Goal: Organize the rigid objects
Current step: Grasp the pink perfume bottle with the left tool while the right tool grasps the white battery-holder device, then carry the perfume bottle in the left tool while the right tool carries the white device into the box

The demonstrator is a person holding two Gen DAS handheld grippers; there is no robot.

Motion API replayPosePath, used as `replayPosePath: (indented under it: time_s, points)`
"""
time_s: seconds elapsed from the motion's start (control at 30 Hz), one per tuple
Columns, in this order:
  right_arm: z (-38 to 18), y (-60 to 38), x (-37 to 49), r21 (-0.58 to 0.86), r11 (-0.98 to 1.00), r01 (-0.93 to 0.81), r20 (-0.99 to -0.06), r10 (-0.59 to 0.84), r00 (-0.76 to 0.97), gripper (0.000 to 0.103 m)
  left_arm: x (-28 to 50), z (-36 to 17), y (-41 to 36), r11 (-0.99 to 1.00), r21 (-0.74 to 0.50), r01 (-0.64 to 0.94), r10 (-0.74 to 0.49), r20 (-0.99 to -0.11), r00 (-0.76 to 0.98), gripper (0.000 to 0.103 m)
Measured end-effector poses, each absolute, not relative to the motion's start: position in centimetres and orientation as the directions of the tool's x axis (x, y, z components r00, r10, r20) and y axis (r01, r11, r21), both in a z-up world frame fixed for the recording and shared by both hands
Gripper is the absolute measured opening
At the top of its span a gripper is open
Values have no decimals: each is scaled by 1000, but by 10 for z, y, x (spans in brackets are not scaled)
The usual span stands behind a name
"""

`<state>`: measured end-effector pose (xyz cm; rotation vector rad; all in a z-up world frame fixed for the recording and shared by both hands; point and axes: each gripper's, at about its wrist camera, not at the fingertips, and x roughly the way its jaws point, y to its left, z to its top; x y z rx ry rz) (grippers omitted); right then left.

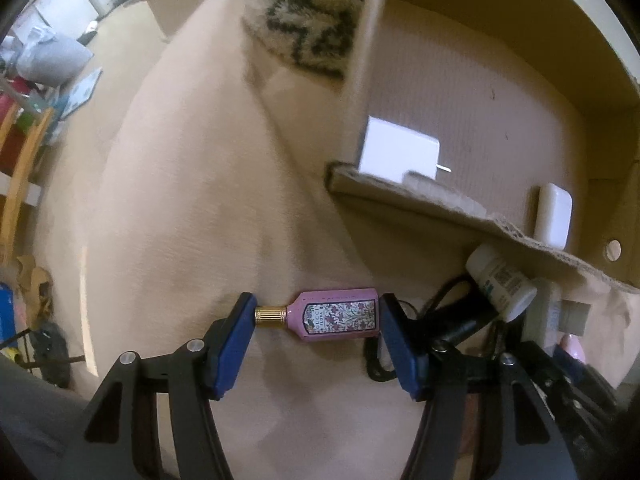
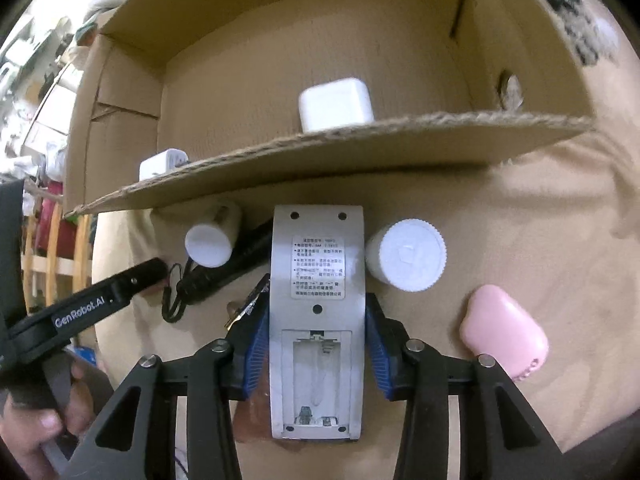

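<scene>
My left gripper [image 1: 318, 316] is shut on a pink perfume bottle [image 1: 336, 314] with a gold cap, held lengthwise between the blue pads above the beige cloth. My right gripper [image 2: 316, 344] is shut on a grey remote control [image 2: 318, 280], back side up with its battery bay open. A cardboard box [image 2: 320, 152] lies open just ahead, holding a white charger cube [image 2: 336, 104] and a white adapter [image 2: 162, 164]. The box also shows in the left wrist view [image 1: 460, 208], with a white block [image 1: 394, 148] and a white case [image 1: 554, 216] inside.
In front of the box on the cloth lie two white-capped bottles [image 2: 408, 256] [image 2: 210, 242], a black corded device [image 2: 216, 280] and a pink case [image 2: 504, 332]. A patterned rug [image 1: 316, 12] lies beyond the cloth. Shelving and clutter stand at far left [image 1: 24, 152].
</scene>
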<state>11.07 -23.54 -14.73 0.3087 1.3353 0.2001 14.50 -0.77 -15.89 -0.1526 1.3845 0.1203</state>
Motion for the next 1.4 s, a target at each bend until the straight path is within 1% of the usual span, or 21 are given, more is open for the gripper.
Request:
replayPosePath:
  time_s: [0.13,0.33,0.5,0.63,0.8,1.0,1.2,1.4]
  points:
    - [-127,-256,100,421,905,59,-878,390,278,46,142,-143,6,980,-40,-196,4,-975,221,59]
    - [-100,-269,82,479,877,36,-827,437,355,46,133,-127,19,978,-48,-201,5,-967,254,59]
    - [-82,-266,68,456,890,-26,-809,426,405,46,113,-115,20,980,-38,-196,18,-961,275,59]
    - [-63,-262,62,452,889,-66,-774,428,467,46,104,-99,20,982,-31,-189,31,-949,315,59]
    - [-42,-269,64,458,883,-99,-723,435,536,46,95,-69,19,984,-23,-175,50,-915,401,59]
    - [-33,-273,92,448,888,-104,-706,423,568,46,99,-30,3,991,16,-131,81,-857,508,59]
    - [-31,-284,123,438,893,-98,-697,407,591,46,123,-23,-15,996,41,-83,79,-850,522,59]
    - [-38,-286,152,418,904,-88,-709,386,590,46,149,-28,-35,998,54,-33,63,-850,523,59]
